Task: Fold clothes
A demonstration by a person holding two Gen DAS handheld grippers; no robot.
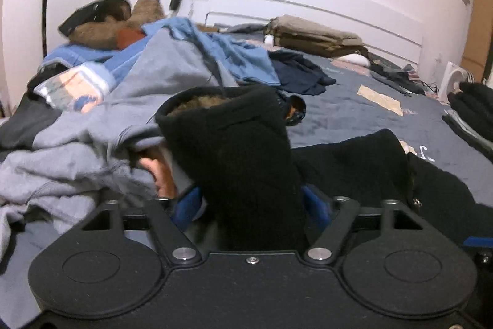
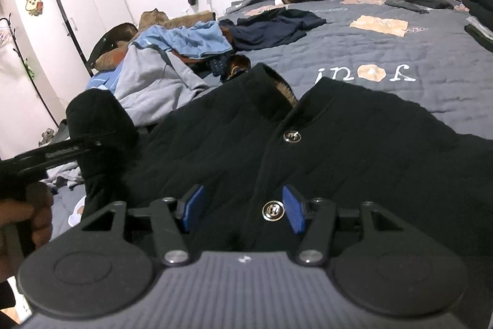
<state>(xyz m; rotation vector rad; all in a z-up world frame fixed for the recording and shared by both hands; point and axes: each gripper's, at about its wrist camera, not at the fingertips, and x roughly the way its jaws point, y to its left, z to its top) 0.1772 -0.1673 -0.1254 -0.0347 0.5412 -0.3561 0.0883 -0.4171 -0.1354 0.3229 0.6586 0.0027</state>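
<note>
- The left gripper (image 1: pixel 251 202) has its blue pads closed on a raised sleeve (image 1: pixel 237 150) of the black jacket (image 2: pixel 308 144).
- The right gripper (image 2: pixel 243 210) hovers over the jacket front with its blue fingers (image 2: pixel 294 208) spread wide, holding nothing.
- The jacket lies front-up on the grey quilt (image 2: pixel 385 51), snaps fastened.
- Folding has barely begun, I judge: one sleeve lifted, body unfolded.
- An unsorted clothes pile (image 1: pixel 129 88) waits to the left; a folded black stack (image 1: pixel 474 113) sits at the right.
</note>
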